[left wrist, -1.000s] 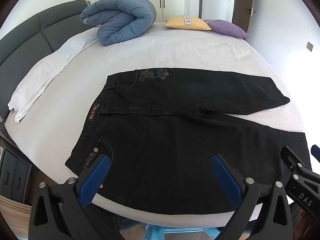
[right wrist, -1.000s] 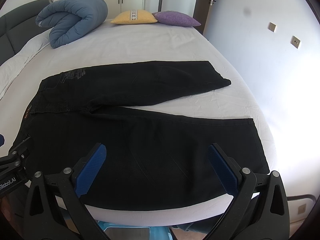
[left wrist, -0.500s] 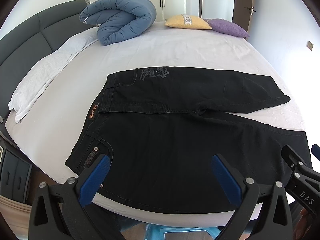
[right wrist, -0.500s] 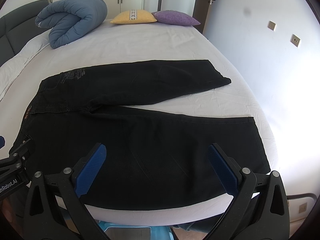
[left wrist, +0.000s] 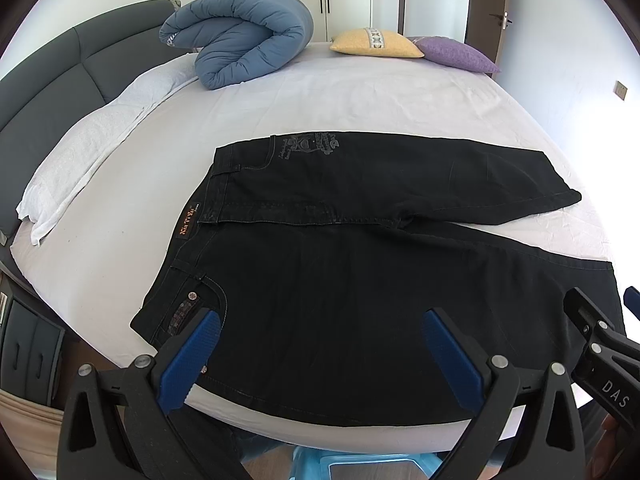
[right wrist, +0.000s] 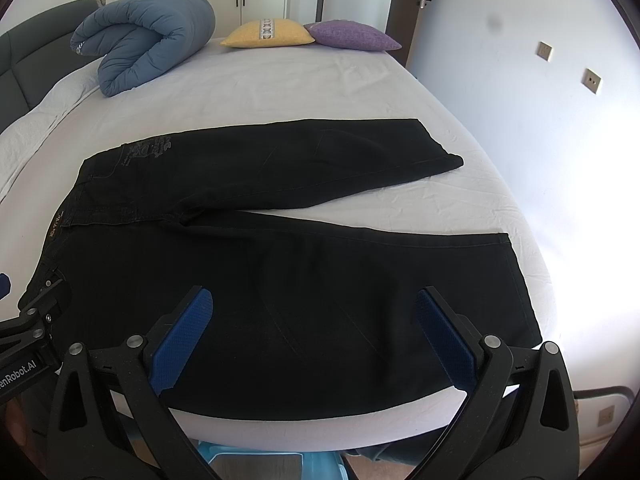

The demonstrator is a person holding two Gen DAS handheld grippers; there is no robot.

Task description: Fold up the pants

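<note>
Black pants (left wrist: 340,264) lie flat on the white bed, waistband to the left, both legs spread to the right in a narrow V; they also show in the right wrist view (right wrist: 280,264). My left gripper (left wrist: 320,340) is open and empty, hovering above the near leg by the front pocket. My right gripper (right wrist: 314,320) is open and empty above the middle of the near leg. Each gripper shows at the edge of the other's view.
A rolled blue duvet (left wrist: 240,44), a yellow cushion (left wrist: 376,38) and a purple cushion (left wrist: 456,54) sit at the far side of the bed (left wrist: 360,96). White pillows (left wrist: 88,152) and a grey headboard (left wrist: 60,72) are on the left. A blue stool (right wrist: 256,464) stands below the near edge.
Both views have shifted very slightly; the pants sit a touch lower in frame. Both grippers stay open and the pants have not moved.
</note>
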